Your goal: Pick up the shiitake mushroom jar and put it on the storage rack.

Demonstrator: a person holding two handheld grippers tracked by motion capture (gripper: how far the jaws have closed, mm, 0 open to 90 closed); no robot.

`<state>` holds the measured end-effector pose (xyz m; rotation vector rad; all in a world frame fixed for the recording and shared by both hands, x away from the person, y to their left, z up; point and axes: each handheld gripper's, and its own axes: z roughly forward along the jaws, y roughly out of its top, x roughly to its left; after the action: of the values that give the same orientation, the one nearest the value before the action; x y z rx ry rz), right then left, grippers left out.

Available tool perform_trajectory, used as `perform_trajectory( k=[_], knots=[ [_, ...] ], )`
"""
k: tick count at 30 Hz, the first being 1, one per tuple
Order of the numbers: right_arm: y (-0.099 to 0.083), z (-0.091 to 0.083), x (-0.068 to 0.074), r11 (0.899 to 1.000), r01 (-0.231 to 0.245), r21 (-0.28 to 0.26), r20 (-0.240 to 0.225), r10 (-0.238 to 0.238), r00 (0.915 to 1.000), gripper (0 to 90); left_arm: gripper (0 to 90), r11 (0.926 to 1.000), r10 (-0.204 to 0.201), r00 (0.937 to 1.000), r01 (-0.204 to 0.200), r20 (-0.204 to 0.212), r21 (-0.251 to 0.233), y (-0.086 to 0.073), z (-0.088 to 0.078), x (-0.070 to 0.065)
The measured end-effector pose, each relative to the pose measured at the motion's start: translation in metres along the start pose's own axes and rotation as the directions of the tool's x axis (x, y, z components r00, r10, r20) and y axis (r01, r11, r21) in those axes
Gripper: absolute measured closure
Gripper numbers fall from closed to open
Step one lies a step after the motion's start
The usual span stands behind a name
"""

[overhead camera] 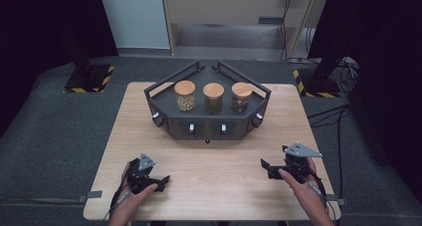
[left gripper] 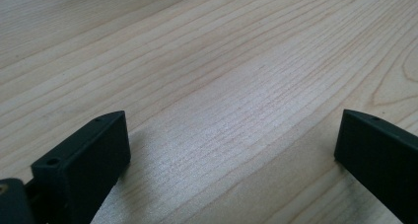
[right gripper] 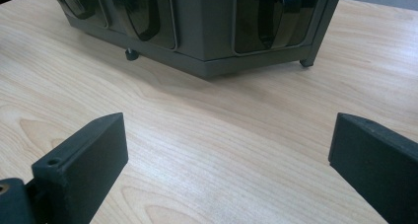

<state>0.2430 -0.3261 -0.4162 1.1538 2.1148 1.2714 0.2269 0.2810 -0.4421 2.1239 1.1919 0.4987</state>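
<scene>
A dark grey angular rack [overhead camera: 164, 117] stands at the back middle of the wooden table [overhead camera: 124, 131]. On its top stand three glass jars with wooden lids: a left jar [overhead camera: 185, 95] with pale contents, a middle jar [overhead camera: 213, 98] with greenish contents, and a right jar [overhead camera: 241, 97] with dark contents. My left gripper [overhead camera: 160, 182] rests low at the table's front left, open, with bare wood between its jaws [left gripper: 231, 140]. My right gripper [overhead camera: 265, 167] sits at the front right, open and holding nothing [right gripper: 226, 150]. The rack's lower front [right gripper: 207, 41] faces it a short way off.
The rack's front carries small drawers with white knobs [overhead camera: 191, 129]. Dark grey carpet [overhead camera: 54, 131] surrounds the table. Black stands with yellow-black hazard tape [overhead camera: 89, 79] sit at the back left and right, and cables [overhead camera: 328, 114] run across the floor on the right.
</scene>
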Motion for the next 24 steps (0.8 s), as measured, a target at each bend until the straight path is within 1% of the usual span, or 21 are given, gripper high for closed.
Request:
perform_trajectory(
  k=[6, 18, 24],
  knots=[
    [-0.005, -0.002, 0.002, 1.0, -0.008, 0.004, -0.006, 0.008, 1.0, 1.6, 0.0, 1.0, -0.001, 1.0, 0.001, -0.001, 0.0, 0.0, 0.0, 0.0],
    [-0.016, -0.005, 0.007, 1.0, -0.004, 0.017, -0.019, 0.004, 0.9998, 1.6, 0.0, 1.0, -0.005, 0.9999, 0.005, -0.009, -0.001, -0.001, -0.001, -0.002],
    [-0.018, 0.0, 0.011, 0.999, 0.005, 0.035, -0.035, -0.003, 0.9994, 1.7, 0.0, 1.0, -0.005, 0.9999, 0.005, -0.009, -0.001, -0.001, -0.001, -0.002]
  ],
)
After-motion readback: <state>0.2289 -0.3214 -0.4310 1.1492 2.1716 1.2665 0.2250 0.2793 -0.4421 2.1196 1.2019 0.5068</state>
